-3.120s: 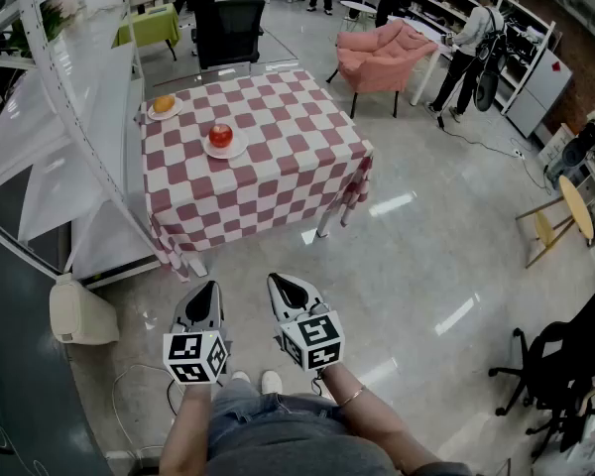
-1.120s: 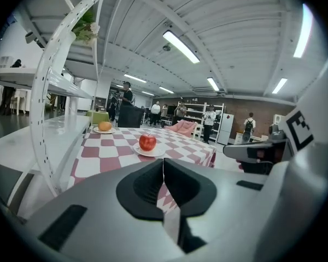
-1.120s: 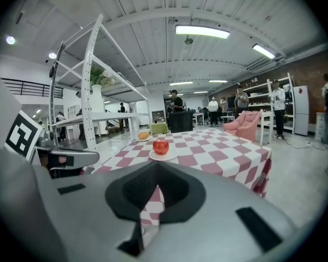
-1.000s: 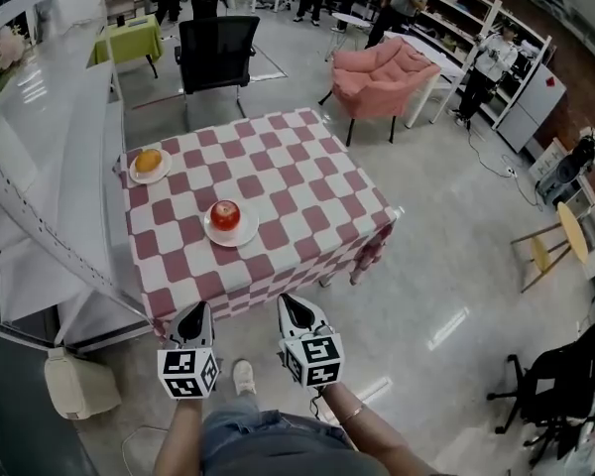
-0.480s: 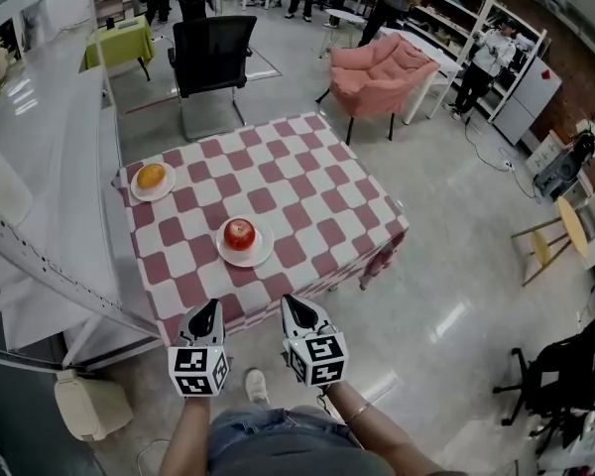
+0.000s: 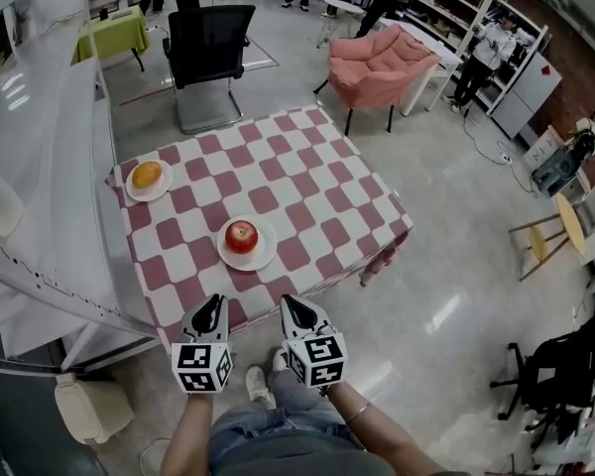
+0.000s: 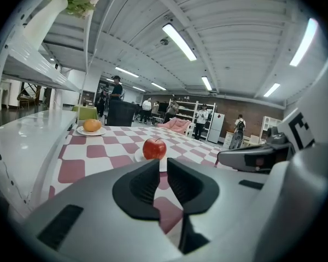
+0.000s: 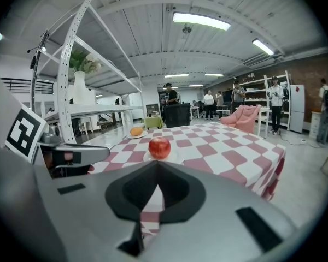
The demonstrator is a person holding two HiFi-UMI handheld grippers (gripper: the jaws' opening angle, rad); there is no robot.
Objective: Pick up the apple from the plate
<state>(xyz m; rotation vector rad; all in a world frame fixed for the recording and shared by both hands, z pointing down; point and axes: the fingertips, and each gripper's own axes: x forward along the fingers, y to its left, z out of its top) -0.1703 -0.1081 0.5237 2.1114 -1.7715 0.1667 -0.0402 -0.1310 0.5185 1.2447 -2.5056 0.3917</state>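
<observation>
Just parting a crack on left fingers [image 7: 139, 187], nothing between; clamped together on right fingers [image 8: 177, 192], empty. Spotting apple [image 6: 241, 234] on plate [image 6: 263, 255], well ahead. Likely firm, slick, light, bruisable: pinch across widest middle, gently.

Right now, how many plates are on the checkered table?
2. The apple plate sits near the table's front edge, holding the apple. The second plate, at the far left corner, holds an orange fruit. No others seem hidden.
</observation>
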